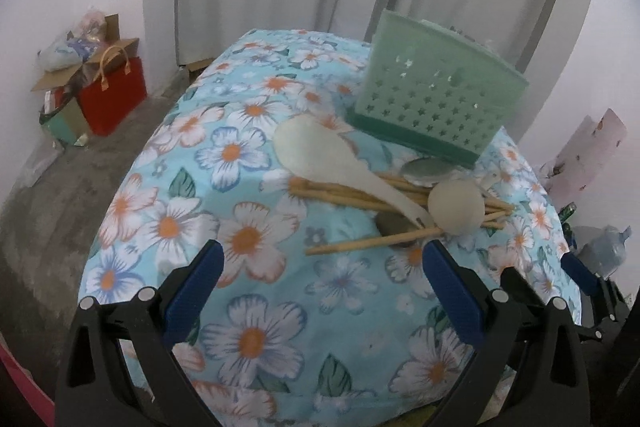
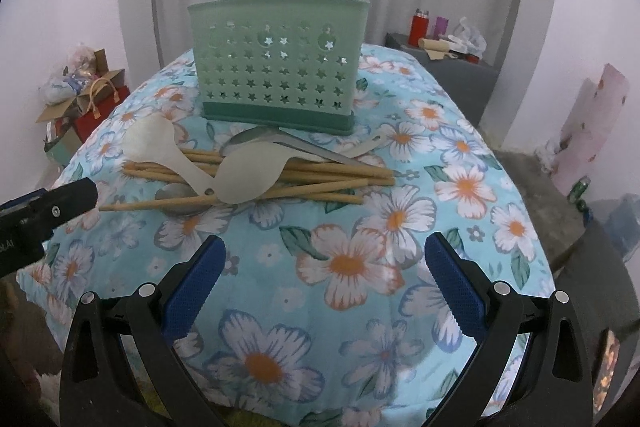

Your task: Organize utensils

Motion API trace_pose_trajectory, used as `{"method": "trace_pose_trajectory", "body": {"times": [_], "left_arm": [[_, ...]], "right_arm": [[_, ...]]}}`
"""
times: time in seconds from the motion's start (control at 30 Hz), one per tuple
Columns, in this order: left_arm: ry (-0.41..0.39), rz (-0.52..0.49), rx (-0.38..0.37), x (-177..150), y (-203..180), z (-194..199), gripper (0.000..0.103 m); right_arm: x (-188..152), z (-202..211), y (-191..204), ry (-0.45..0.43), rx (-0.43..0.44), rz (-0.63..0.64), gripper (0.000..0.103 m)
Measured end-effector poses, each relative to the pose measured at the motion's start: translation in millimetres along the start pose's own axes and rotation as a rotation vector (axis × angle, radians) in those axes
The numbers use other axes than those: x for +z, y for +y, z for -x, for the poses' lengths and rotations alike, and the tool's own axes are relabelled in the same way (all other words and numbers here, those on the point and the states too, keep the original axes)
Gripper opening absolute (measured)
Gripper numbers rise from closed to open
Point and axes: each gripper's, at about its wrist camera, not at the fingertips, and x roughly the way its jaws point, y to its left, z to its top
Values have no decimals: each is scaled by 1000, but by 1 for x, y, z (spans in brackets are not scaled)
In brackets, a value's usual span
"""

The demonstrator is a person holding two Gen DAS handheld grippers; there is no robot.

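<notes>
A: Both jaws stand wide and empty, the left gripper (image 1: 322, 267) and the right gripper (image 2: 324, 259) alike. Where's the pile?

B: Just ahead of the fingers, on the floral cloth (image 2: 360, 267), before the green holder (image 2: 278, 67).

A: How will it handle?

B: Likely light and stiff. The tan chopsticks (image 2: 304, 175) look thin and may roll; pinch mid-shaft. The pale plastic spoons (image 2: 250, 175) seem smooth, so take the handle

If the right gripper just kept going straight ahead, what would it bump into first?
Probably the pile of wooden chopsticks and the white spoons lying on them, on the flowery tablecloth. The green holder stands behind them. The right gripper is open; depth is hard to judge.
</notes>
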Motion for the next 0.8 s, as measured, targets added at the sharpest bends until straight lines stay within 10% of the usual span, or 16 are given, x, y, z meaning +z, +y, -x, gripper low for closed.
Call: {"method": "trace_pose_trajectory", "body": {"times": [0.47, 0.8], "left_arm": [[-100, -75, -65, 43, 1, -10, 96], [84, 121, -202, 85, 56, -82, 55]], "right_arm": [[2, -20, 0, 40, 95, 20, 95], [8, -31, 5, 52, 103, 38, 95]]}}
